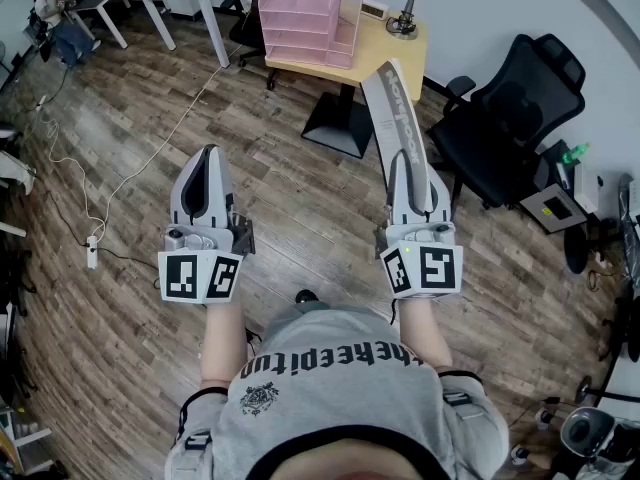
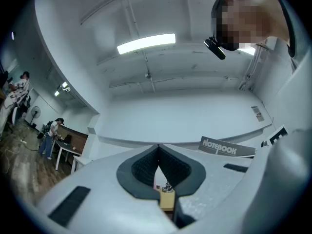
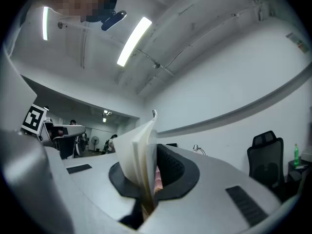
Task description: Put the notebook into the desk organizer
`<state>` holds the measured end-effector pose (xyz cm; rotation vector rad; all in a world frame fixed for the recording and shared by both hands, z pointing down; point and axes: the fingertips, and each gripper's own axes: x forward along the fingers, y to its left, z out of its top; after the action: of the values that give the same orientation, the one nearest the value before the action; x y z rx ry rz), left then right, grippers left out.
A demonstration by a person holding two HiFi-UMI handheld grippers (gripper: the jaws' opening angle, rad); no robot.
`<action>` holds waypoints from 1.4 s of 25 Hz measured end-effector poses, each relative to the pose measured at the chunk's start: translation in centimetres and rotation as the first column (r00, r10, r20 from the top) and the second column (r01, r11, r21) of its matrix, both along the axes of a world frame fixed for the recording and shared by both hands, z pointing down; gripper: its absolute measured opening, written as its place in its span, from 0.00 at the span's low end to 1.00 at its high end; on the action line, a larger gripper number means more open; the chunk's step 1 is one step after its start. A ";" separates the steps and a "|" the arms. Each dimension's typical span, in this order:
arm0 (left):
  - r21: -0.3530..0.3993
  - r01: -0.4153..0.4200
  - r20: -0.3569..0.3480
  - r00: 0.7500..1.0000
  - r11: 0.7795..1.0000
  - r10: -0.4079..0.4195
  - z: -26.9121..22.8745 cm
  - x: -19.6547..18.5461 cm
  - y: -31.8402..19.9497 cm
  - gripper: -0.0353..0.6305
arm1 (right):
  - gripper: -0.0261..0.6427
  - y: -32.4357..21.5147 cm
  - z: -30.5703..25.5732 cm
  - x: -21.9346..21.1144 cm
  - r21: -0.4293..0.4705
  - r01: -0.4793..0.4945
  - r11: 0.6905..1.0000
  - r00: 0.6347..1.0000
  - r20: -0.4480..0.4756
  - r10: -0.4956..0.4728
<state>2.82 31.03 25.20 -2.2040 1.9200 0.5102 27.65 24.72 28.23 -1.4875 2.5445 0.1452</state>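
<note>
my right tongs (image 1: 410, 168) are clamped on the near end of the notebook (image 1: 392, 103), grey cover up. its far end shows against the near edge of the small yellow desk (image 1: 395, 53). in the right gripper view the pages stand edge-on between the pads, fanning a little above them. my left tongs (image 1: 208, 153) are closed and hold nothing (the tips meet, and only a small gap shows lower down between the pads). they hang over the wooden floor (image 1: 290, 208), well apart from the right pair. the pink desk organizer (image 1: 305, 18) stands on the desk beside a lamp (image 1: 403, 13). the notebook is outside the organizer, up in the air. a black office chair (image 1: 510, 108) sits right of the desk.
</note>
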 end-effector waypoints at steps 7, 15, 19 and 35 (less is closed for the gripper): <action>-0.007 -0.007 0.012 1.000 1.000 0.007 0.6 0.6 0.4 0.06 | 0.06 0.5 0.5 0.0 -0.001 0.004 1.000 1.000 0.002 -0.004; -0.002 -0.009 0.015 1.000 1.000 0.009 0.4 0.1 -0.3 0.06 | 0.06 -0.2 0.7 -0.5 -0.008 -0.005 1.000 1.000 0.000 0.005; -0.002 -0.014 0.020 1.000 1.000 0.015 0.4 -0.5 -0.9 0.06 | 0.06 -0.7 0.8 -1.2 0.000 -0.006 1.000 1.000 0.003 0.006; -0.020 -0.050 0.028 0.998 0.999 0.051 0.8 -1.3 -4.4 0.06 | 0.05 -3.3 2.4 -3.4 0.003 -0.018 1.000 0.994 -0.104 0.018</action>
<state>1.51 26.64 26.01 -2.2641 1.8673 0.4666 24.26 21.43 30.67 -1.5408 2.6112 0.2340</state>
